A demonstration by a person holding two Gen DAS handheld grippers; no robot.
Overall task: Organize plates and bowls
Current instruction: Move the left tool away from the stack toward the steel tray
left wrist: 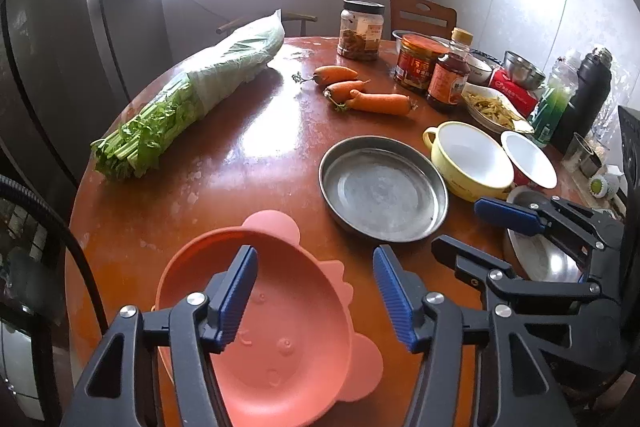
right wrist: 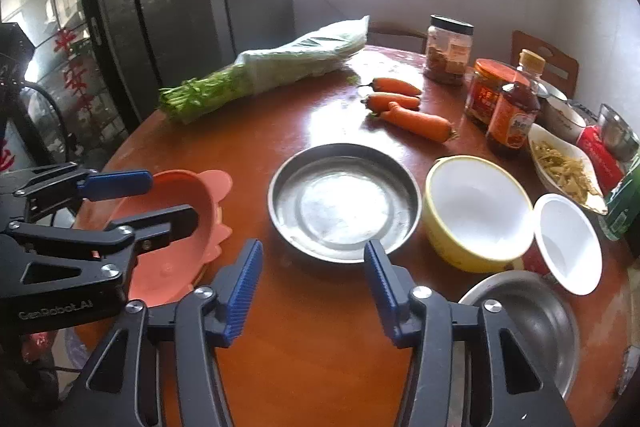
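Note:
A pink silicone bowl with small ears sits at the near left edge of the round table. My left gripper hovers over it, jaws apart, pads not pressing on it. A shallow steel plate lies mid-table. To its right stand a yellow bowl and a small white bowl. A steel dish lies near the front right edge. My right gripper is open over bare wood, just in front of the steel plate.
Three carrots and bagged celery lie at the back of the brown table. Jars, a sauce bottle, a dish of food and a black flask crowd the right side. A chair back stands behind.

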